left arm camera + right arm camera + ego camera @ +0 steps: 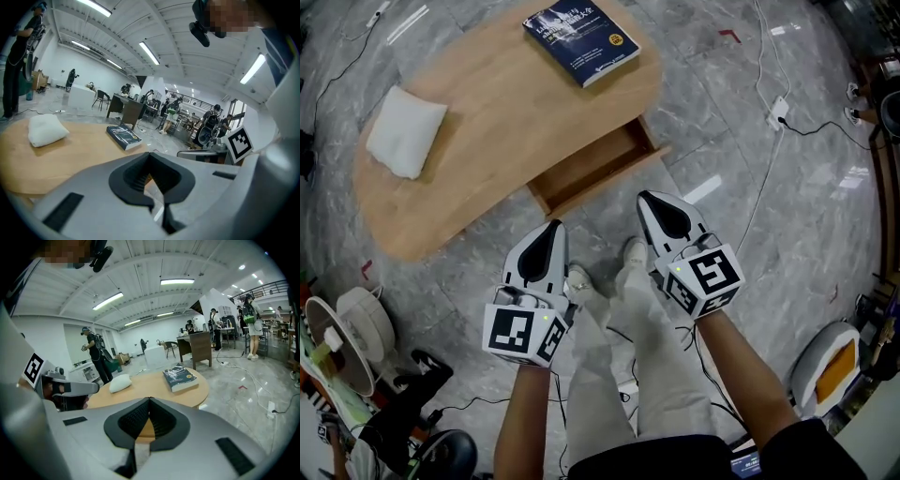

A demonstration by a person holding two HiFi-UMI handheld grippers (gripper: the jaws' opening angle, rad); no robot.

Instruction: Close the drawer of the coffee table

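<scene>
Drawer (592,171) stands pulled out from the near edge of the table (487,103), book (581,42) and pillow (405,131) on top; left gripper (553,228) and right gripper (647,200), jaws together on nothing, hang above the floor just short of it.

This is a big open robotics lab or test hall, not a home. A high white ceiling (140,268) carries long strip lights (177,281) over a polished grey stone floor (787,216), where loose cables (757,211) and a power strip (779,110) trail. Desks (201,347), chairs (101,99) and equipment stand further back. A railed mezzanine (274,287) overlooks them, and several people (96,359) stand about. One low wooden counter (487,131) with a book (581,39) and a pillow (405,131) sits alone on the open floor.
</scene>
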